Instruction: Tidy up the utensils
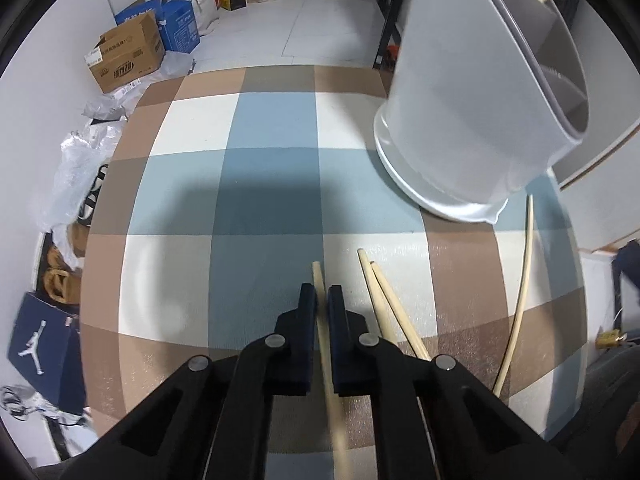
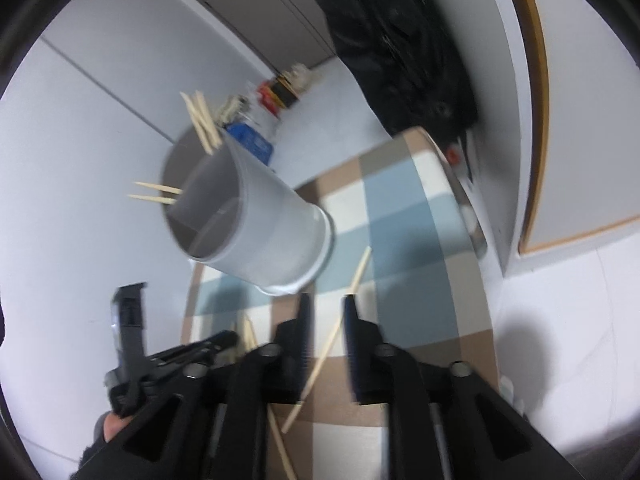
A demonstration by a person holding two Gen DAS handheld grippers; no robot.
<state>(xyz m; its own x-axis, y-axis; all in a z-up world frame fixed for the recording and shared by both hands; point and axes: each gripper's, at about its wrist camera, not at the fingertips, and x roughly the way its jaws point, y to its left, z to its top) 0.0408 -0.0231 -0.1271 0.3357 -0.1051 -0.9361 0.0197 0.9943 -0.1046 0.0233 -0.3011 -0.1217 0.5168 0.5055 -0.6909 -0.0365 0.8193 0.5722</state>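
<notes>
Mid-task, by the look of it: several chopsticks already standing in the grey utensil holder, four more left on the checked worktop. Left tool clenched on a single chopstick, the stick running between the two fingers and poking out toward 12 o'clock. Whether lifted clear of the cloth or only pinched against it, hard to judge. A loose pair lying just beside it at 3 o'clock; a fourth stick farther out, near the worktop edge below the holder. Right tool released, jaws apart, hovering above the worktop over that fourth stick, gripping nothing. Holder at 1 o'clock from the left tool. Next, likely: raise the held stick, tip it upright, carry it over the holder rim and drop it among the others.
</notes>
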